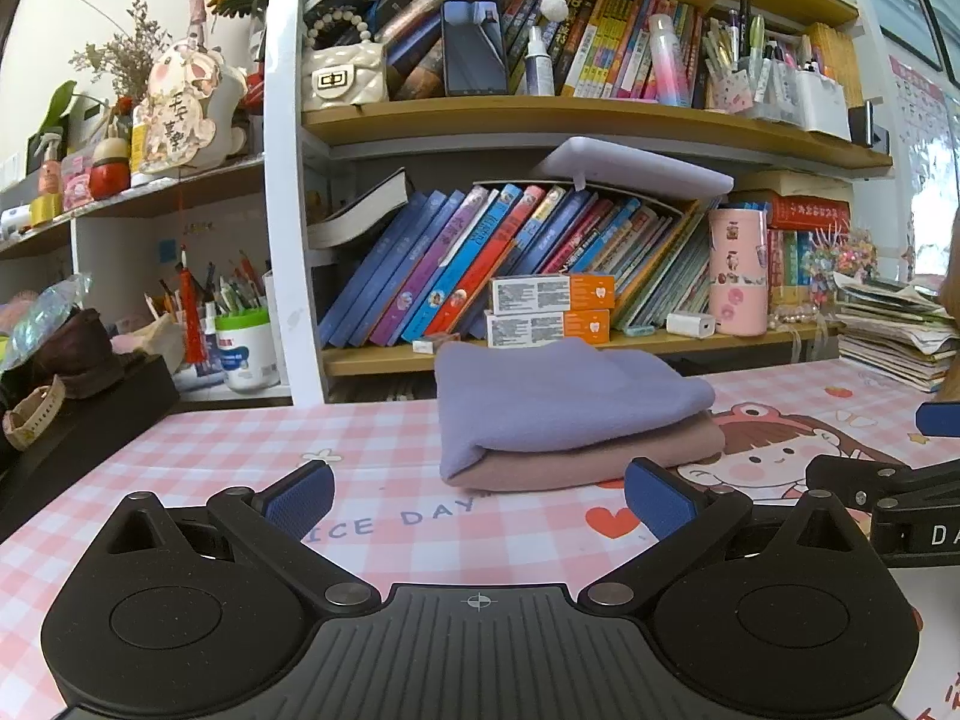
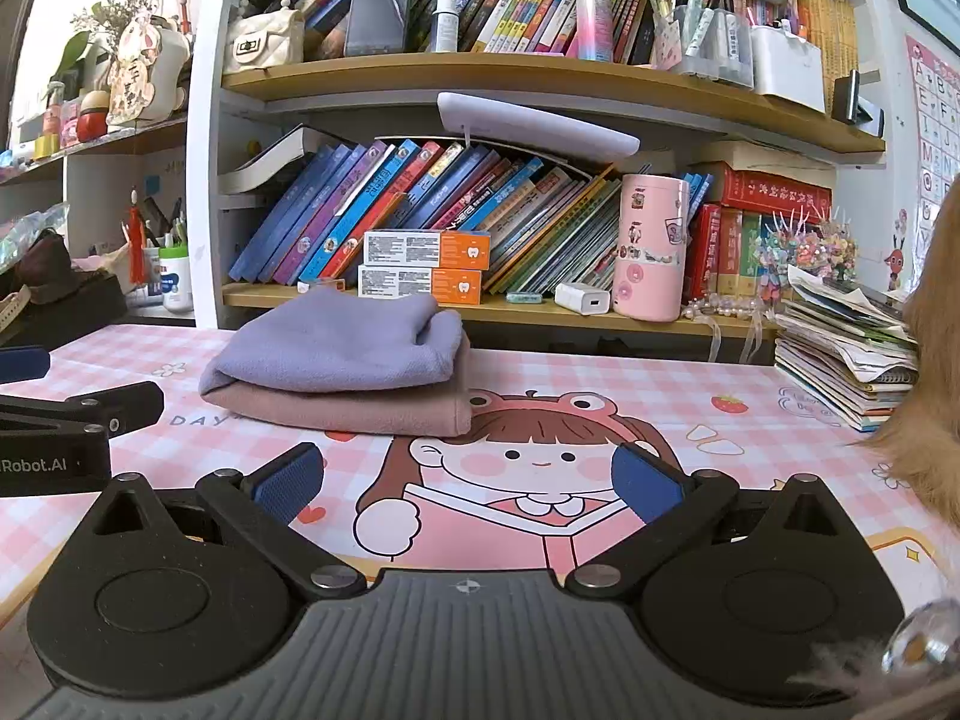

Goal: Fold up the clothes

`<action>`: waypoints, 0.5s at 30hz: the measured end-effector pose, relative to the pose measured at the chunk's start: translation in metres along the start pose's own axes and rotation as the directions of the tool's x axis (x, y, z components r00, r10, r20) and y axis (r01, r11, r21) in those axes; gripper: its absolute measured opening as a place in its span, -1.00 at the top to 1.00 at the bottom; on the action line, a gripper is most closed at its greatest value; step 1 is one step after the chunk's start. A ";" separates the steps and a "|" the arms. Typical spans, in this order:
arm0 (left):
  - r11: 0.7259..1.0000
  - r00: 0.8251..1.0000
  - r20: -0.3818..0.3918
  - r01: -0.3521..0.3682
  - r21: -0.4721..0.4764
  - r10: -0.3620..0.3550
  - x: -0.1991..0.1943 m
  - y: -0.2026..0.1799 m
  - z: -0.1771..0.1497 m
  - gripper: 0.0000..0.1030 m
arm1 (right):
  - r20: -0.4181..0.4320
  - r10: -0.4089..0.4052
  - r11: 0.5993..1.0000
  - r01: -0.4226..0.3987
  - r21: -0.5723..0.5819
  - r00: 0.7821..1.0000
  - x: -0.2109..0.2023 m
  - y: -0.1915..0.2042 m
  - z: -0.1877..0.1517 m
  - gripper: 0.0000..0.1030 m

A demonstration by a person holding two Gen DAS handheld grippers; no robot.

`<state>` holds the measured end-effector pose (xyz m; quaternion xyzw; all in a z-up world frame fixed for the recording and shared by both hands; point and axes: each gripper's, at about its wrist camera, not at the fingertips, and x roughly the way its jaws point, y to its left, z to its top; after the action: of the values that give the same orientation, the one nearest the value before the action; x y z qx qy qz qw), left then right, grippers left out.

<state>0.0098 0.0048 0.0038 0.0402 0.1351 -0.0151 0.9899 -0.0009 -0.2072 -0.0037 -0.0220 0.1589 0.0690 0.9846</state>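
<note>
On the pink checked table (image 1: 372,438), both tongs, left (image 1: 478,498) and right (image 2: 468,480), gape wide and empty, so a careless nudge could topple the folded lilac cloth (image 1: 558,408) off the folded dusty-pink cloth (image 1: 600,456).

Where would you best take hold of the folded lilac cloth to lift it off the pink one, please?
Probably pinch the lilac cloth at its rounded folded edge on the camera's left, coming in low from that side: layers join there, whereas the right end shows loose ends above the pink cloth.

A pink checkered desk mat (image 2: 690,402) carries two folded cloths (image 2: 342,360) stacked, and a paper pile (image 2: 840,354) at its right edge.
</note>
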 end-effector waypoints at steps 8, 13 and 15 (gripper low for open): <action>1.000 1.000 -0.001 -0.005 -0.002 0.005 0.000 0.000 0.000 -1.00 | 0.001 -0.001 1.000 0.001 0.001 1.000 0.000 0.000 0.000 -1.00; 1.000 1.000 0.000 -0.001 0.000 0.001 0.000 0.001 0.000 -1.00 | 0.002 -0.002 1.000 0.002 0.001 1.000 0.000 0.000 0.000 -1.00; 1.000 1.000 0.001 0.001 0.000 -0.001 0.000 0.000 0.000 -1.00 | 0.002 -0.002 1.000 0.002 0.001 1.000 0.000 0.000 0.000 -1.00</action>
<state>0.0097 0.0052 0.0037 0.0401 0.1348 -0.0155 0.9899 -0.0014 -0.2071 -0.0038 -0.0218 0.1579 0.0679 0.9849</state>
